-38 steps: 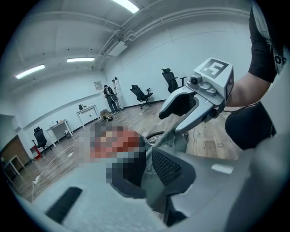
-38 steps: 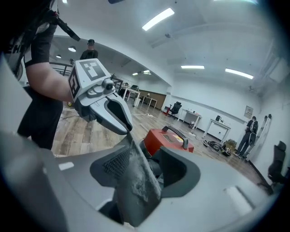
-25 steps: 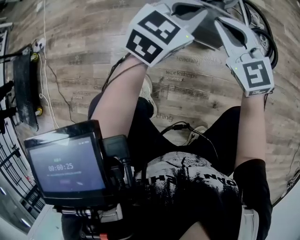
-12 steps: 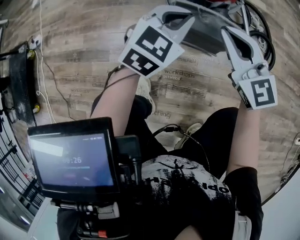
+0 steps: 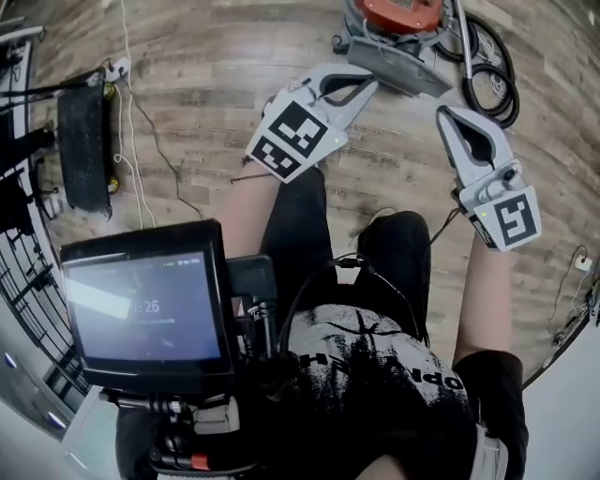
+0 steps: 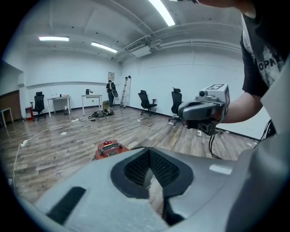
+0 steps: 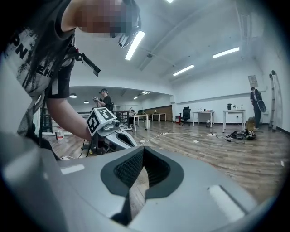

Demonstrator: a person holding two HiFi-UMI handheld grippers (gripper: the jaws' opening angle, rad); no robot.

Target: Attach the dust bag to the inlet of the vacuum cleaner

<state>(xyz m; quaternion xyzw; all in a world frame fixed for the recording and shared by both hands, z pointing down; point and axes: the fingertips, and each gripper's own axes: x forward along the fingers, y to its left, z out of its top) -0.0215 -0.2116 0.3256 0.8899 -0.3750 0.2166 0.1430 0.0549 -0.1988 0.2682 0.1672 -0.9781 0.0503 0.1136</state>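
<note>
The red vacuum cleaner [image 5: 397,13] stands on the wooden floor at the top of the head view, with a grey flat part [image 5: 398,66] in front of it and a black coiled hose [image 5: 490,79] to its right. It shows small and far below in the left gripper view [image 6: 108,148]. My left gripper [image 5: 354,86] is held up in the air, shut and empty. To its right my right gripper [image 5: 452,120] is also shut with nothing in it. Each gripper shows in the other's view, the right [image 6: 202,114] and the left [image 7: 108,129]. I cannot make out a dust bag.
A black board-like object [image 5: 84,141] and a white cable with a power strip [image 5: 117,67] lie on the floor at the left. A monitor [image 5: 145,305] hangs at my chest. Office chairs [image 6: 145,98], desks [image 7: 235,115] and standing people [image 6: 110,92] are far off.
Both grippers have lifted up and away from the vacuum cleaner, which now lies farther off at the top of the head view. The person's legs have straightened.
</note>
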